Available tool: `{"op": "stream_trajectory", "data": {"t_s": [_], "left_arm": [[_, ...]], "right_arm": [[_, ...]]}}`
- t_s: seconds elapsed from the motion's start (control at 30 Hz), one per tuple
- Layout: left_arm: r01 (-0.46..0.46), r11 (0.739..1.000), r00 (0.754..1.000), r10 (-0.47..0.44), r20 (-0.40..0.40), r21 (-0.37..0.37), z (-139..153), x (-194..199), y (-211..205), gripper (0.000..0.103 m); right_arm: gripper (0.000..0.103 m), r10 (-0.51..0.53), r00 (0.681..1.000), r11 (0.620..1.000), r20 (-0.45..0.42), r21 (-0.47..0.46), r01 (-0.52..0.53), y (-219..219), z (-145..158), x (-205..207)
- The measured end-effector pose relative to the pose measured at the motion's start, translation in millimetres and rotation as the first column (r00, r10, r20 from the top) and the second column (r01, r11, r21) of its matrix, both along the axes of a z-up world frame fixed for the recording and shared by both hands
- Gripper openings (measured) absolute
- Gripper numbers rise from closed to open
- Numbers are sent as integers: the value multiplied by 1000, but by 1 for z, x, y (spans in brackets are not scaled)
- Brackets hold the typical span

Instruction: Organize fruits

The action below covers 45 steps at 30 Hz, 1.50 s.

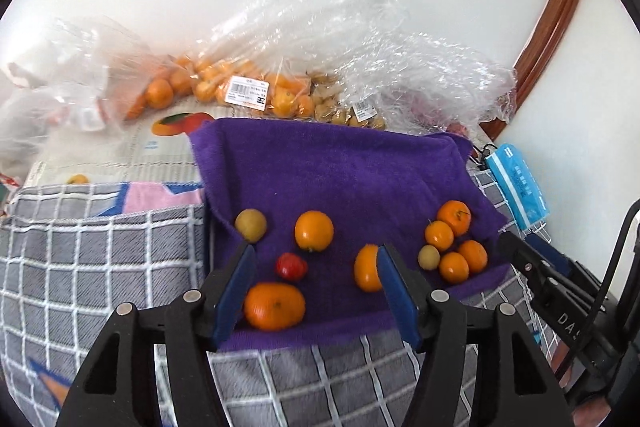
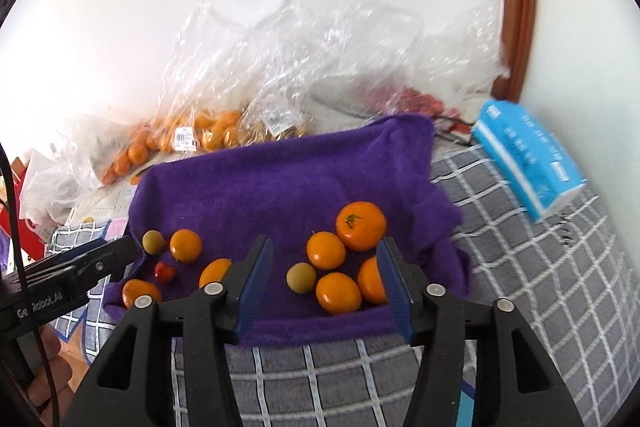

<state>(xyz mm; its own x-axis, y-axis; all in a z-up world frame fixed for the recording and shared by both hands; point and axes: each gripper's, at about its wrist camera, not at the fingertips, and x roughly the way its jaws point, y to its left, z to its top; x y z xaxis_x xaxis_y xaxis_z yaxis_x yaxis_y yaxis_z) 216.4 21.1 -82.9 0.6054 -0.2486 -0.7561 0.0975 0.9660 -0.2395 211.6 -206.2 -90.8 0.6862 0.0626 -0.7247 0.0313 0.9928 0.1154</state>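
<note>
across the lower middle of both wrist views lies a purple towel [image 1: 340, 171] on a grey checked blanket [image 1: 100, 267], with loose fruit on it. both tongs are released: the left gripper [image 1: 316, 291] and the right gripper [image 2: 326, 285] hang with jaws wide apart, holding nothing.

at lower right of the left view, four oranges and a small yellow-green fruit [image 1: 429, 257] sit clustered, mostly touching. at lower left, scattered: a flattish mandarin [image 1: 274, 305], a round orange [image 1: 314, 231], a small red fruit [image 1: 291, 265], another yellow-green fruit [image 1: 251, 225].

the sorting looks part done. the likely next pick is the mandarin: straddle its broad sides and close gently, since it may roll on the pile. it lies stem-up; its long axis runs left-right in frame.
</note>
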Motion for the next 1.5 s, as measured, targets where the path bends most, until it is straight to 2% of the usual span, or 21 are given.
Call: {"op": "stream_trajectory", "data": {"t_s": [0.17,0.37,0.47,0.5,0.57,0.63,0.77,0.83,0.9,1.13,1.5], "left_arm": [[-11,999,999,9,44,41,15,-38,0,68],[-21,999,995,16,98,49,33,-88,-2,76],[-28,998,993,20,117,64,41,-112,-7,79],[-29,997,992,21,124,67,42,-119,-8,81],[-39,996,989,28,148,74,48,-135,-10,83],[-48,996,986,36,162,75,51,-148,-12,83],[-67,995,979,51,196,77,58,-175,-13,86],[-76,993,975,56,213,85,59,-188,-15,88],[-85,992,972,62,227,91,60,-199,-17,91],[-75,992,962,46,270,97,70,-227,-24,97],[-89,991,953,55,297,104,77,-237,-31,97]], "right_arm": [[55,-2,1000,1000,15,-10,2,0,19,-31],[55,-4,1000,1000,8,28,4,-6,34,-72],[57,-1,1000,1000,5,17,1,-11,40,-93],[60,-3,1000,1000,9,13,3,-13,43,-101],[76,-5,999,1000,33,3,5,-16,48,-116],[84,-15,998,1000,67,-9,15,-21,54,-132],[93,-3,996,1000,93,16,2,-30,61,-157],[96,-8,994,1000,105,-8,9,-32,64,-167],[98,-13,993,999,118,-38,18,-34,66,-178],[100,-38,989,998,144,-43,45,-44,72,-205],[100,-53,986,998,159,-29,58,-53,76,-220]]}}
